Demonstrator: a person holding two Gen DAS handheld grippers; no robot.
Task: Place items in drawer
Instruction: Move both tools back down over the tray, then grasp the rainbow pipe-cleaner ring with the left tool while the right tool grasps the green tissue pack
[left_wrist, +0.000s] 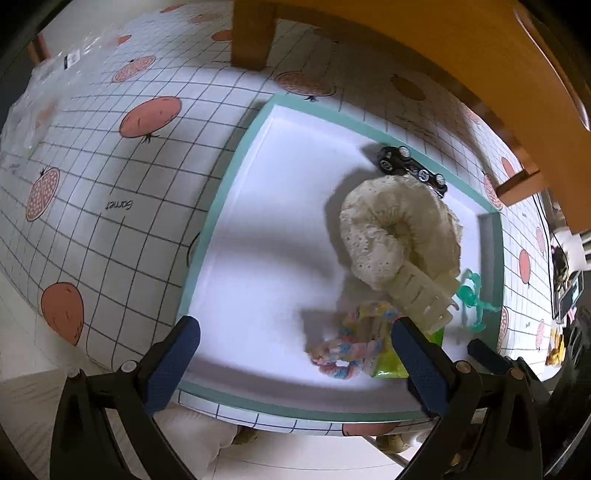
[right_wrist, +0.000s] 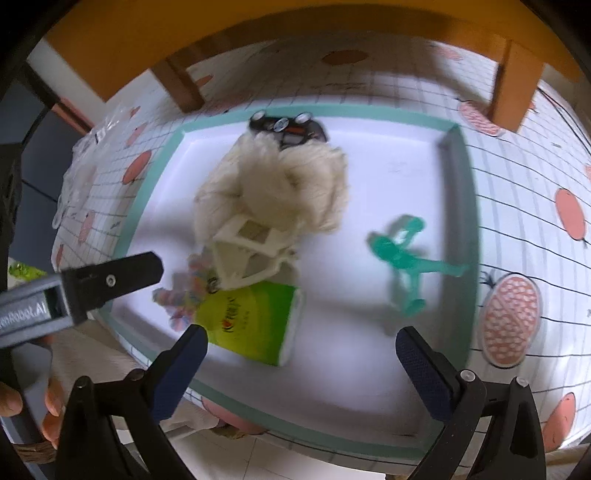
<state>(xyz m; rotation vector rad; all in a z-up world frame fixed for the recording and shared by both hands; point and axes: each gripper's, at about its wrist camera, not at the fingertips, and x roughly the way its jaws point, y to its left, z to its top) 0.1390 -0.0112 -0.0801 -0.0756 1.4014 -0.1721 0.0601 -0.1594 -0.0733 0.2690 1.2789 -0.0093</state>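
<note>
Both grippers hover over the drawer (left_wrist: 221, 206) (right_wrist: 458, 221), a white tray with a teal rim lying on the bench (left_wrist: 110, 177) (right_wrist: 517, 184) with its grid-and-fruit cloth. Left gripper (left_wrist: 295, 365): jaws spread, nothing between them. Right gripper (right_wrist: 299, 365): jaws spread too, empty.

Items already inside: cream scrunchie (left_wrist: 391, 229) (right_wrist: 280, 184) mid-drawer, with a cream claw clip (left_wrist: 424, 295) (right_wrist: 251, 247) touching its near edge. Black toy car (left_wrist: 412, 170) (right_wrist: 288, 127) sits at the far rim, just behind the scrunchie. Pastel braided band (left_wrist: 347, 350) (right_wrist: 184, 295) (blurred) lies beside a green packet (left_wrist: 391, 365) (right_wrist: 255, 325) near the front rim. Green figure (left_wrist: 472, 299) (right_wrist: 406, 258) lies apart, toward the right wall. The left gripper's finger also shows in the right view, over the front-left corner. Wooden frame (left_wrist: 424, 44) (right_wrist: 258, 33) stands behind.
</note>
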